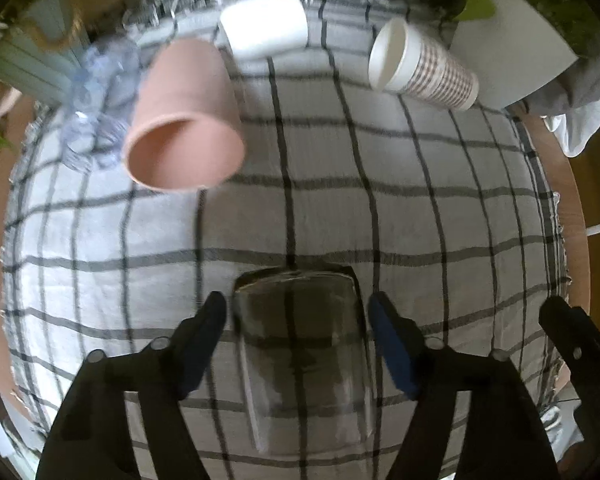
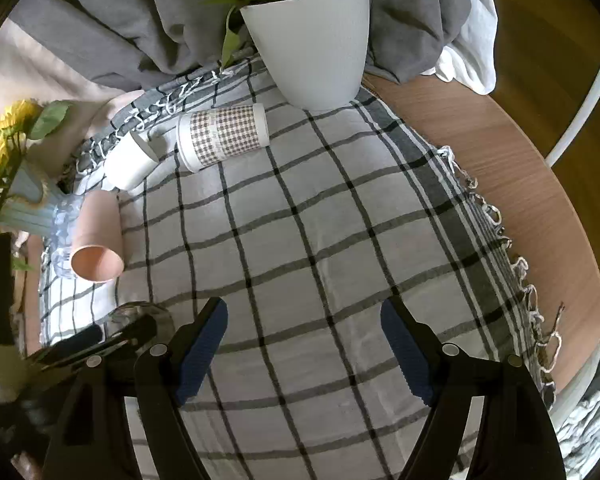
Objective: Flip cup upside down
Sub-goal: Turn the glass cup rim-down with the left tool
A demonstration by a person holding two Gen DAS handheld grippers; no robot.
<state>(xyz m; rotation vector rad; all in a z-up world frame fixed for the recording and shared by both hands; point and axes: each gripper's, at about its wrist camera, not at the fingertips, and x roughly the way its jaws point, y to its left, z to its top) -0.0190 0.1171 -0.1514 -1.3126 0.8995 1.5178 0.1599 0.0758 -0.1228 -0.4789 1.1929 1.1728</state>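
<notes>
A clear glass cup [image 1: 300, 344] stands between the fingers of my left gripper [image 1: 298, 312] on the checked cloth [image 1: 420, 208]. The blue pads sit just beside its sides with small gaps, so the jaws look open around it. Its thick base faces up toward the far side. In the right wrist view the glass [image 2: 144, 314] shows at the lower left with the left gripper's fingers on it. My right gripper [image 2: 304, 322] is open and empty above the cloth [image 2: 320, 240].
A pink cup [image 1: 184, 120], a white cup [image 1: 264, 24] and a checked paper cup [image 1: 424, 64] lie on their sides at the far end. A clear plastic cup [image 1: 96, 96] lies left of the pink one. A white plant pot [image 2: 312, 48] and a flower vase [image 2: 24, 200] stand at the cloth's edges.
</notes>
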